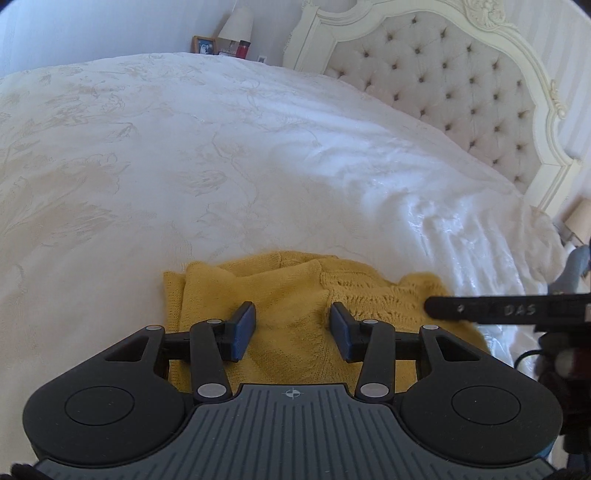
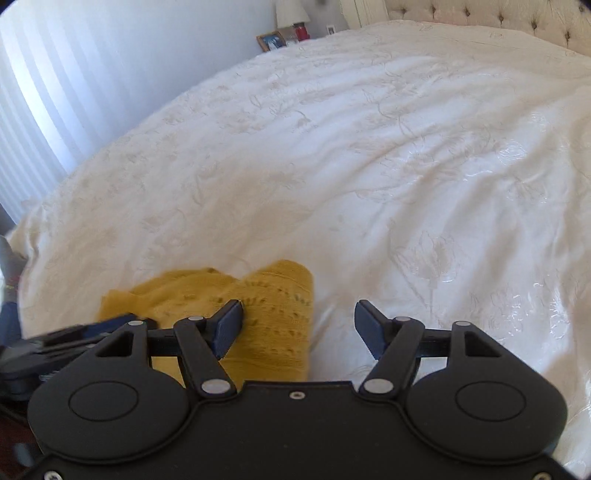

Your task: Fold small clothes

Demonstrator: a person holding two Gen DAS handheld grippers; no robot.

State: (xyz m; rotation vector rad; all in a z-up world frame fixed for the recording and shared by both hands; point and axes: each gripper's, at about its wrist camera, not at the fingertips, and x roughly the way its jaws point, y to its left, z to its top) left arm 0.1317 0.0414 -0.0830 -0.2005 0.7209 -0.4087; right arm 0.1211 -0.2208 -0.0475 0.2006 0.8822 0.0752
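Note:
A mustard-yellow knitted garment lies folded on the white bedspread, close to the bed's near edge. My left gripper hovers over its middle, open, with flat cloth below the gap and nothing pinched. In the right wrist view the same garment shows its lacy right edge. My right gripper is open there; its left finger is over the knit and its right finger is over bare bedspread. One black finger of the right gripper pokes in from the right over the garment's corner.
A tufted cream headboard stands at the right end of the bed. Beyond the bed are a lamp, a photo frame and a red jar. The striped wall runs along the left.

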